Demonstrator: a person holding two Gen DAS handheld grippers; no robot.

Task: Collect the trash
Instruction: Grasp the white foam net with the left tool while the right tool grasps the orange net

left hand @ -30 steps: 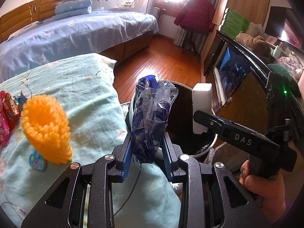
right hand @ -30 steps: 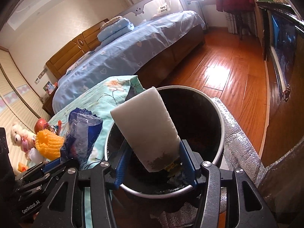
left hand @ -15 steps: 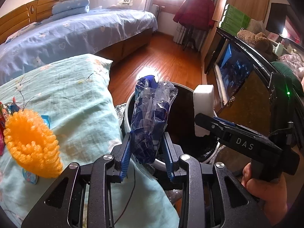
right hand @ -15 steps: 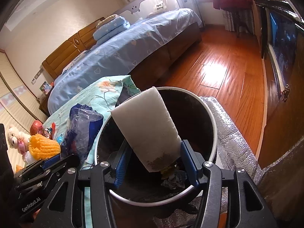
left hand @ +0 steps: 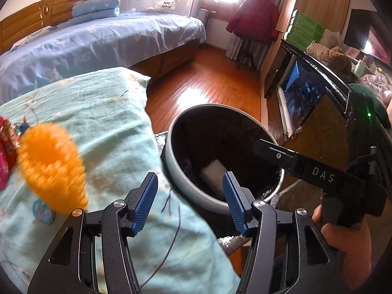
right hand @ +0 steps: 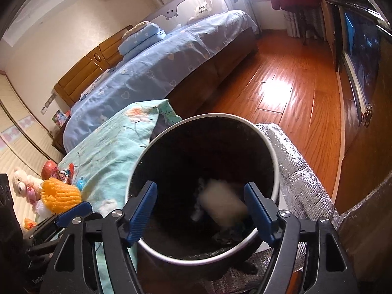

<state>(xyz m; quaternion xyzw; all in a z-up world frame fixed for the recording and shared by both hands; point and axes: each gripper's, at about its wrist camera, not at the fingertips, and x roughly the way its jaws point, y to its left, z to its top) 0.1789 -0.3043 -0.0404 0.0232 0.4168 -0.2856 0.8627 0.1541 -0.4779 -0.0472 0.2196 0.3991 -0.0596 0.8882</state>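
Note:
A round trash bin (left hand: 188,191) with a grey rim and dark inside stands beside the bed; it also shows in the right wrist view (right hand: 269,147). A white foam block (left hand: 213,171) lies inside it, blurred in the right wrist view (right hand: 223,203). My left gripper (left hand: 189,201) is open and empty over the bin's near rim. My right gripper (right hand: 201,210) is open and empty above the bin mouth. The blue plastic wrapper is not clearly in view.
A teal floral quilt (left hand: 98,122) lies left of the bin with an orange foam net (left hand: 51,164) and red snack packets (left hand: 5,156) on it. A silver foil mat (right hand: 294,171) lies under the bin. A dark cabinet (left hand: 306,103) stands right.
Both grippers have opened. The white foam block and the blue plastic wrapper have left the jaws; the block now lies in the bin.

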